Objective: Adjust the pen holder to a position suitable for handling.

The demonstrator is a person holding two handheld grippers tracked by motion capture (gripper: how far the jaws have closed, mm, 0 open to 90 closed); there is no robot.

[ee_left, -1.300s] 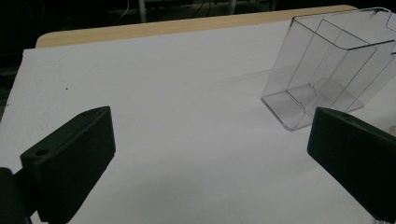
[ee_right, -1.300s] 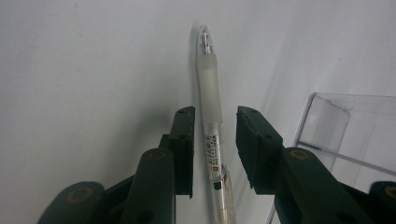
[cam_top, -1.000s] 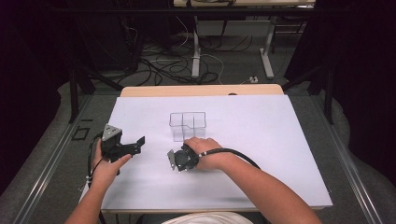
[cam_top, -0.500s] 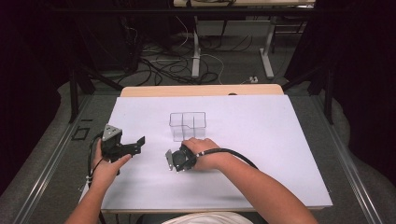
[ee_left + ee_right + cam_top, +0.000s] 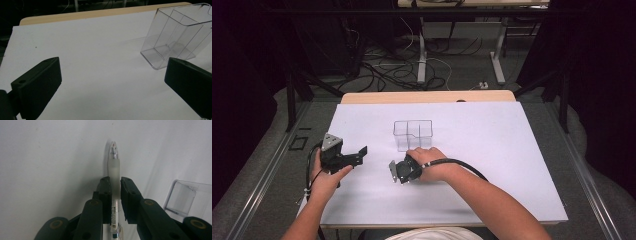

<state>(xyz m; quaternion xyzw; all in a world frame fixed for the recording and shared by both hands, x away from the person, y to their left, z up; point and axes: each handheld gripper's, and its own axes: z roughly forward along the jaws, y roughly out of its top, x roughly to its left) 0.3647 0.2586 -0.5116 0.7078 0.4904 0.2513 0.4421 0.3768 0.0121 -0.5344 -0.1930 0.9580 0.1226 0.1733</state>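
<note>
The right gripper (image 5: 115,185) is clamped on a clear pen (image 5: 114,173) by its smooth grip sleeve — slippage or rotation is possible. The left gripper (image 5: 112,82) is wide open, holding nothing; the light clear divided container (image 5: 413,134) could tip if knocked.

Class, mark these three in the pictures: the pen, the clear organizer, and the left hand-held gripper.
pen (image 5: 114,168): right gripper view, on its frosted grip.
clear organizer (image 5: 413,134): high view, on its front wall.
left hand-held gripper (image 5: 112,80): left gripper view, midway between its two open jaws.

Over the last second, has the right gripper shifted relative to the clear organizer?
Yes, slightly. The right gripper, shut on a pen, has slid a little toward the person's left, away from the clear organizer, which stayed put.
</note>
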